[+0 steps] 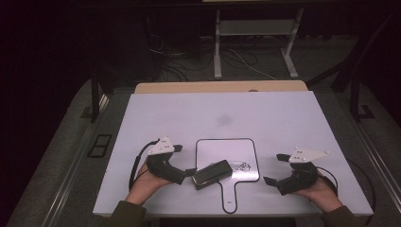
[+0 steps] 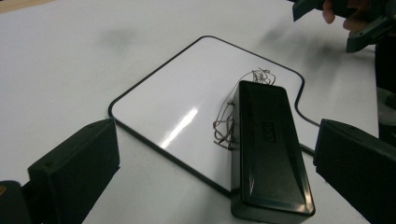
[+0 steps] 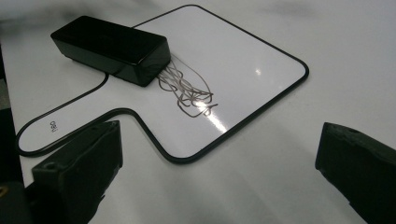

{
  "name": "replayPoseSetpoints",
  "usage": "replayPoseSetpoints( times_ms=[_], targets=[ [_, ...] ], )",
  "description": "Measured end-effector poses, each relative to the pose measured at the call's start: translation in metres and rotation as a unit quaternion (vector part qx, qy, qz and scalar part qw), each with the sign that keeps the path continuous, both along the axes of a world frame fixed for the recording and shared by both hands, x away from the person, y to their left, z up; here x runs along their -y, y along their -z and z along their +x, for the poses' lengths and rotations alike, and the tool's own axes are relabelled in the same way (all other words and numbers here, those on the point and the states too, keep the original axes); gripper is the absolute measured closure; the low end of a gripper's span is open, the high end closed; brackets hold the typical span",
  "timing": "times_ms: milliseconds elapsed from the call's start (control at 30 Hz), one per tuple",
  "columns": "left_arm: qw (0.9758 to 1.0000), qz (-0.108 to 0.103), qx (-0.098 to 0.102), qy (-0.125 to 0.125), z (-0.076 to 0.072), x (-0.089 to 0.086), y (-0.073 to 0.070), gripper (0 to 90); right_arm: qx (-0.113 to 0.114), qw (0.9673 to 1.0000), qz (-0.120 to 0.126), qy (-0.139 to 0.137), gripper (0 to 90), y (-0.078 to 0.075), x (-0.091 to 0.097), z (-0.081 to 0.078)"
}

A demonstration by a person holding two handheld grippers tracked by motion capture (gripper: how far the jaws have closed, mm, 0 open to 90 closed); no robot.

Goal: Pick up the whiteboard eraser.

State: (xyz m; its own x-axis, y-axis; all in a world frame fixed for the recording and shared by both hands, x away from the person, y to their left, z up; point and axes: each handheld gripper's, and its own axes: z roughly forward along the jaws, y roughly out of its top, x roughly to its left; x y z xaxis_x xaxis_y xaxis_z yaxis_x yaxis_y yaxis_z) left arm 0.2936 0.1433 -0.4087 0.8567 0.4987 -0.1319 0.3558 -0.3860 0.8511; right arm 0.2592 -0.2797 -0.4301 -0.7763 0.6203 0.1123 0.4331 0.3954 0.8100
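A small paddle-shaped whiteboard (image 1: 236, 149) (image 2: 177, 102) (image 3: 243, 60) lies flat near the table's front edge, handle toward the person. A black eraser (image 1: 213, 173) (image 2: 268, 149) (image 3: 112, 46) rests on its lower left part, one end touching a dark scribble (image 1: 242, 166) (image 2: 231, 112) (image 3: 187, 91). My left gripper (image 1: 184, 160) (image 2: 217, 135) is open just left of the eraser, its jaws apart on either side of the eraser's near end without touching it. My right gripper (image 1: 275, 169) (image 3: 222, 137) is open and empty, right of the board's lower corner.
The white tabletop (image 1: 217, 113) stretches bare behind the board. A wooden edge (image 1: 222, 87) shows along its far side. Beyond it, on the dark floor, stand a desk frame's legs (image 1: 217, 52) and loose cables (image 1: 179, 66).
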Motion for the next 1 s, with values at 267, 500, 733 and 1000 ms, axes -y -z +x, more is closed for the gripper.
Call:
replayPoseSetpoints(
  times_ms=[267,500,733,1000],
  targets=[
    [0.9999,0.011,0.001,0.013,0.007,0.014,-0.003,0.0,-0.007,1.0000,0.003,-0.002,0.0,0.002,0.005,0.001],
    [0.9998,0.010,-0.001,0.018,0.014,0.022,-0.009,0.0,-0.013,0.9998,0.010,-0.007,0.0,0.006,0.006,0.004],
    [0.9996,0.013,-0.004,0.025,0.019,0.034,-0.010,0.0,-0.017,0.9998,0.010,-0.004,0.0,0.007,0.007,0.004],
    [0.9994,0.012,-0.007,0.033,0.022,0.048,-0.010,0.0,-0.020,0.9997,0.011,0.000,0.0,0.007,0.009,0.005]
  ],
)
